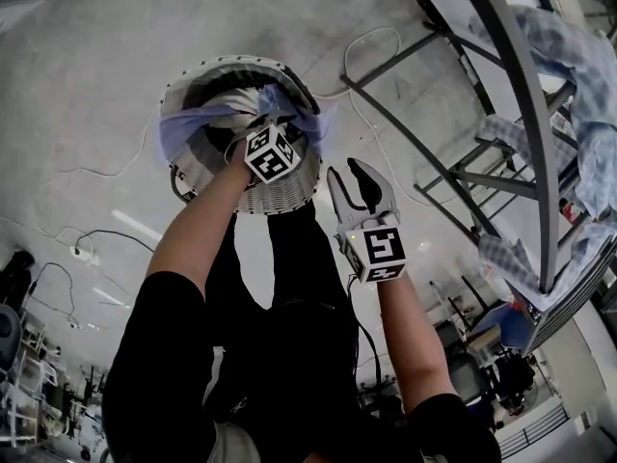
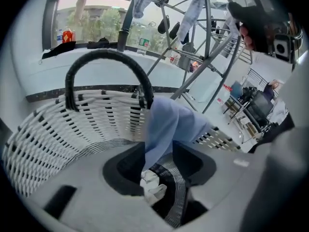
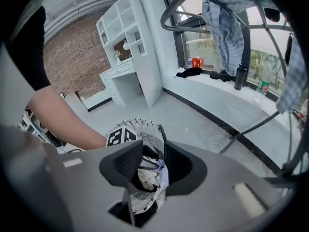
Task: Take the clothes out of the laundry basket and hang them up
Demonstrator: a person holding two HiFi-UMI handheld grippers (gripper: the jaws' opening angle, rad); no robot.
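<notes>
The clothes are soft, light and limp, so they will likely sag, trail and snag on the weave when lifted. A pinch on a bunched fold or a hem, taken near the top of the heap, looks like the best hold. The pale blue garment (image 2: 166, 124) lies uppermost and partly over the rim, so it seems the natural first pick. Pulling it may drag its neighbours along.

All of this sits in the round white woven laundry basket (image 1: 284, 199), which stands on the floor in the upper middle of the head view. Its black arched handle (image 2: 104, 57) rises in the upper left of the left gripper view. Under the blue cloth lie a black-and-white striped garment (image 2: 171, 178) and a crumpled white cloth (image 2: 152, 185).

The left gripper (image 2: 161, 163) hangs over the basket mouth. Its jaws stand about half apart, with the heap showing through the gap, but neither pad appears to press on any cloth. The right gripper (image 3: 153, 146), lower centre of the head view, has its jaws likewise parted and holds nothing; the basket shows beyond them.

At the right edge of the head view, the grey metal drying rack (image 1: 521, 133) already carries blue checked clothes (image 1: 588, 66).
</notes>
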